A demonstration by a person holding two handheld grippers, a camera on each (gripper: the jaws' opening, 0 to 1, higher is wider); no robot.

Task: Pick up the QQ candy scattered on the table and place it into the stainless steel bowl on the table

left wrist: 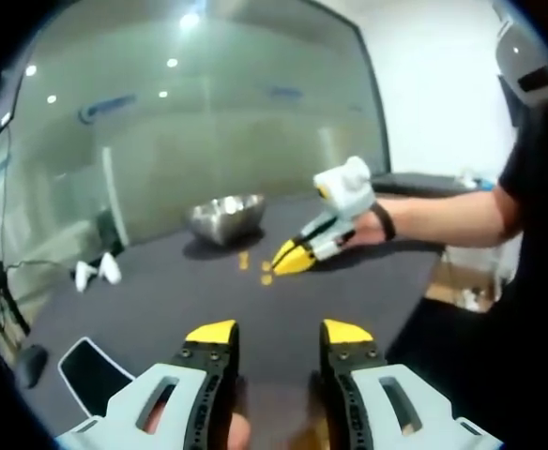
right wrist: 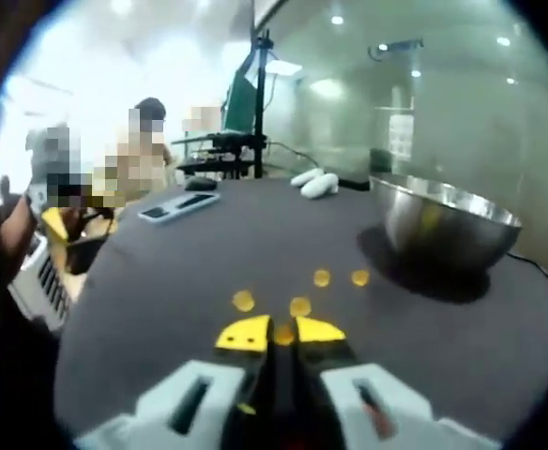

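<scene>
The dark table [right wrist: 161, 281] carries everything, with the steel bowl [right wrist: 443, 225] standing on it just beyond the candies, upright and seemingly empty, though its inside is hard to see. The right gripper [right wrist: 281, 335] is down at the tabletop with its yellow tips nearly together around one orange candy [right wrist: 283, 334]; whether it truly grips or only brackets it I cannot tell. The left gripper [left wrist: 279, 331] hangs back above the near side of the table, jaws apart and holding nothing. Three more candies [right wrist: 300, 307] lie loose between the right gripper and the bowl, close together but apart. To do this pick well, I judge the tips should close squarely on the candy's middle, lift straight up without nudging its neighbours, then release low over the bowl so it does not bounce out.
</scene>
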